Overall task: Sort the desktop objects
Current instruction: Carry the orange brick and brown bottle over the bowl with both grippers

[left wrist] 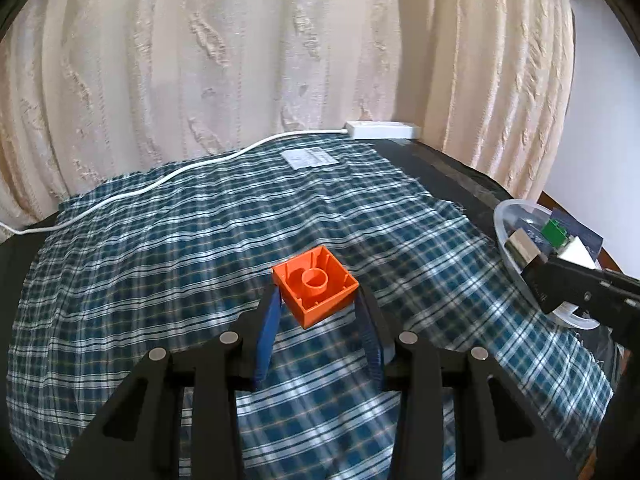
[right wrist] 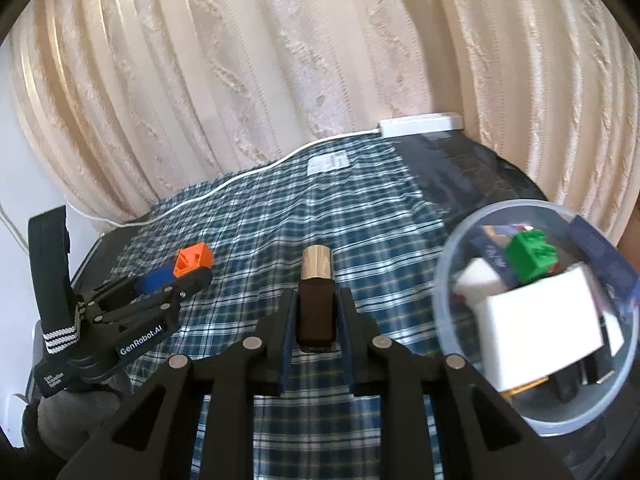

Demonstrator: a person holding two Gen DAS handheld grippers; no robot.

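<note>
My left gripper (left wrist: 316, 300) is shut on an orange toy brick (left wrist: 314, 285), hollow underside up, held above the plaid cloth (left wrist: 160, 272). It also shows in the right wrist view (right wrist: 192, 264) with the brick (right wrist: 193, 259). My right gripper (right wrist: 316, 300) is shut on a dark brown bottle with a gold cap (right wrist: 316, 300), left of a clear plastic bowl (right wrist: 452, 312). The bowl holds a green brick (right wrist: 530, 255), white boxes (right wrist: 536, 320) and dark cards. In the left wrist view the bowl (left wrist: 508, 254) is at the right edge with the right gripper (left wrist: 568, 284) over it.
A white power strip (left wrist: 382, 130) and its cable (left wrist: 160, 182) lie at the table's back edge against cream curtains (left wrist: 280, 60). A white label (left wrist: 308, 158) lies on the cloth near the back. Bare black tabletop (left wrist: 448, 168) shows right of the cloth.
</note>
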